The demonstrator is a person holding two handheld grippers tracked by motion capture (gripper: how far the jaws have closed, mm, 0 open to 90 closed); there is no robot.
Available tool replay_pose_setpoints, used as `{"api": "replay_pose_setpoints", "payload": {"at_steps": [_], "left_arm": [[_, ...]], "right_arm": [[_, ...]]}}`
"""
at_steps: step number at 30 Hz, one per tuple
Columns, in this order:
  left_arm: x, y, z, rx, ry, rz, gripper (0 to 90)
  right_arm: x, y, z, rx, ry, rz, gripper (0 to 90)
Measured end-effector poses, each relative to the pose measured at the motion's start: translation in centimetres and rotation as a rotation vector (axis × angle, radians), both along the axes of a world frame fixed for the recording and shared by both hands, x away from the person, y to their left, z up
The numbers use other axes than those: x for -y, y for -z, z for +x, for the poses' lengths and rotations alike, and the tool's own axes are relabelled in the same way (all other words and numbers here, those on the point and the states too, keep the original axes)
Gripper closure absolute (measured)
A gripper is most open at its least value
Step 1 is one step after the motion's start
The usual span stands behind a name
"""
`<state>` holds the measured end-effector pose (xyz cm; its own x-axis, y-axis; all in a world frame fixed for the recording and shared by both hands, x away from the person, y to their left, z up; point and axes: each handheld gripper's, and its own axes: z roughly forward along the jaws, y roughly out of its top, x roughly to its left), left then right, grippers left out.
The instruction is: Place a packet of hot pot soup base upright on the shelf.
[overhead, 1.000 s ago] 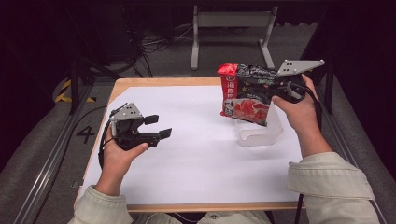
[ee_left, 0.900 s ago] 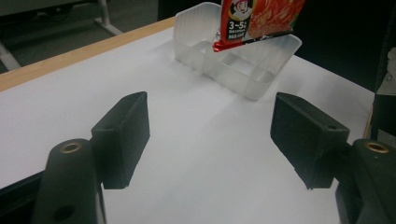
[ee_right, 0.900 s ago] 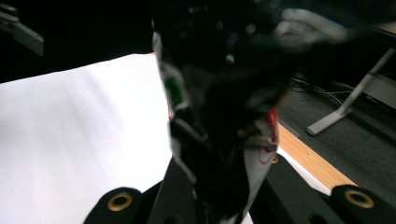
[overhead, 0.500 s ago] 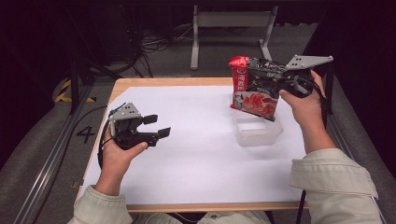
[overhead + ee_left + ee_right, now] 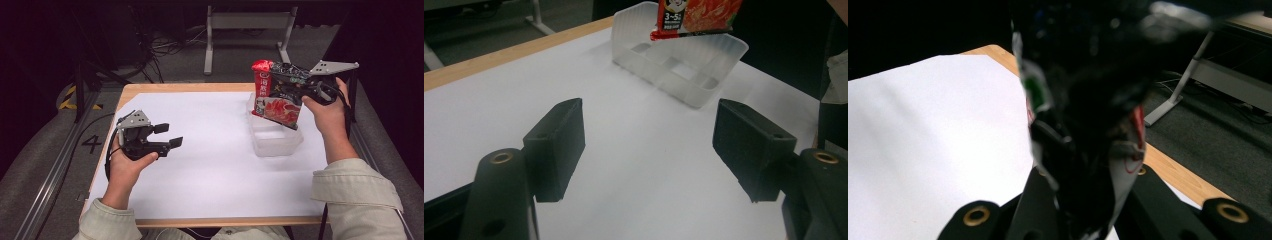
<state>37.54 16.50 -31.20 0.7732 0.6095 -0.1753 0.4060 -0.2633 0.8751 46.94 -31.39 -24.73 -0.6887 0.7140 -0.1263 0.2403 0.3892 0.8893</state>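
A red and black snack packet point(image 5: 276, 95) hangs in the air, with my right gripper point(image 5: 299, 86) shut on its upper right edge. It hovers over the far half of a clear plastic tray point(image 5: 272, 137) on the right of the white table. The packet's lower edge point(image 5: 696, 17) hangs above the tray point(image 5: 674, 65) in the left gripper view. Up close, the packet point(image 5: 1083, 110) is blurred between the jaws of my right gripper point(image 5: 1083, 200). My left gripper point(image 5: 167, 136) rests open and empty near the table's left side; its fingers point(image 5: 559, 145) stand wide apart.
The table point(image 5: 210, 160) is covered with white paper, with a wooden rim showing at the edges. A metal frame point(image 5: 245, 30) stands on the floor beyond the far edge, with cables point(image 5: 165, 45) to its left. Dark rails run along both sides.
My right gripper has carried the packet a little to the right and away from me, above the tray. The left gripper has stayed put.
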Motion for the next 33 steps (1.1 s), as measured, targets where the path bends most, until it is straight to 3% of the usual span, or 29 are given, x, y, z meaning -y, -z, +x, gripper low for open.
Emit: {"api": "replay_pose_setpoints", "payload": {"at_steps": [10,33], "left_arm": [[0.0,0.0,0.1,0.006,0.005,0.004,29.9],[0.0,0.1,0.1,0.009,0.005,0.011,29.8]], "right_arm": [[0.6,1.4,0.3,0.006,0.008,0.008,85.0],[1.9,5.1,0.8,-0.035,-0.006,0.053,84.9]]}}
